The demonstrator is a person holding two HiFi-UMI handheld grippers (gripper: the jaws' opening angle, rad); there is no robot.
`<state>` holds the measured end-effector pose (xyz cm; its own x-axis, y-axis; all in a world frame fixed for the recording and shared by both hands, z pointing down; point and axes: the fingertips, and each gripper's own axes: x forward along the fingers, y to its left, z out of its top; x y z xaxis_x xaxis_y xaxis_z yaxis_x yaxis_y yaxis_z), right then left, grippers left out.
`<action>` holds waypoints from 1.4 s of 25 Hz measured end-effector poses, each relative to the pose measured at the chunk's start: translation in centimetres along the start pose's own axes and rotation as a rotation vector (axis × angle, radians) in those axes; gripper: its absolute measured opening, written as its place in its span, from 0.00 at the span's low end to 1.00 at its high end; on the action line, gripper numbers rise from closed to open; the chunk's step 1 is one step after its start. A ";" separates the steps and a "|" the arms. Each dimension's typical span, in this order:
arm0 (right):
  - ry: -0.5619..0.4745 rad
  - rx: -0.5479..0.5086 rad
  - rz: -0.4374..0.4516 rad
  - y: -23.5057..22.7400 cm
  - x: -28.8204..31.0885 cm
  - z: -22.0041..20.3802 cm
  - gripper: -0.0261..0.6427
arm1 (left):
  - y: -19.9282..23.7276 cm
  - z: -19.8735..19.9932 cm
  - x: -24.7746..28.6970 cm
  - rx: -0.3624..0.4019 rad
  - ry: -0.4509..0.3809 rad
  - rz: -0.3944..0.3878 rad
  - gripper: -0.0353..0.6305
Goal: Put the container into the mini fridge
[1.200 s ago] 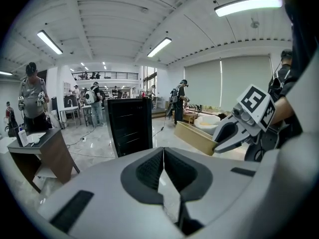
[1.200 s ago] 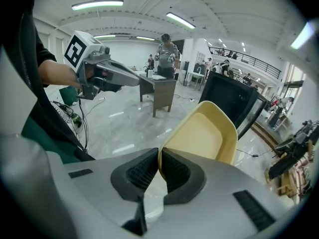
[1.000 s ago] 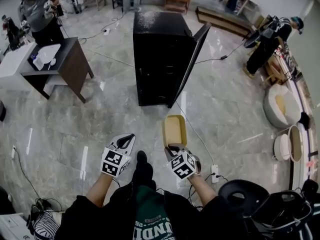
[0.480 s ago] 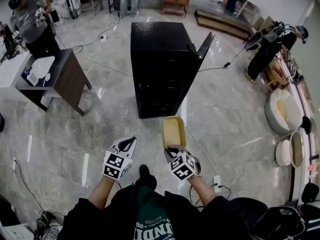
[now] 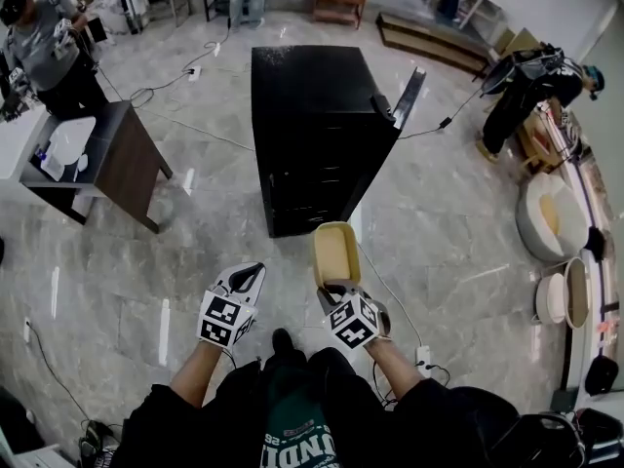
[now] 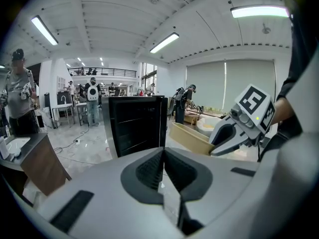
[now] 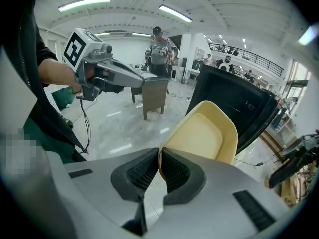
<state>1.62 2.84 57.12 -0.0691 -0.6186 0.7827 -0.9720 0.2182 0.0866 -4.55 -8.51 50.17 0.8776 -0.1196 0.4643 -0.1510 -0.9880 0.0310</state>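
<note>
A cream rectangular container (image 5: 336, 254) (image 7: 202, 136) is held by its near rim in my right gripper (image 5: 336, 289) (image 7: 159, 164), tilted on edge with its hollow facing left. The black mini fridge (image 5: 317, 135) (image 6: 133, 123) (image 7: 234, 108) stands on the floor straight ahead, its door (image 5: 402, 100) swung open to the right. My left gripper (image 5: 244, 279) (image 6: 163, 159) is shut and holds nothing, level with the right one and to its left. The container (image 6: 192, 138) and right gripper also show at the right of the left gripper view.
A dark desk (image 5: 112, 159) with white items stands at the left, a person beside it. Cables (image 5: 390, 286) and a power strip (image 5: 423, 361) lie on the marble floor at my right. Round cushions (image 5: 548, 213) and another person are at far right.
I have come closer to the fridge; it sits larger and lower in the head view. Both grippers keep their grip and their spacing.
</note>
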 end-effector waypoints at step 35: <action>0.040 -0.215 0.199 -18.8 7.7 1.2 0.10 | 5.1 5.7 16.0 -0.164 0.037 0.227 0.07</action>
<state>19.13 -6.97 60.80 -0.2407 -0.5180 0.8208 -0.8702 0.4897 0.0538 11.31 -15.99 52.72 0.7963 -0.3290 0.5076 -0.4157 -0.9073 0.0640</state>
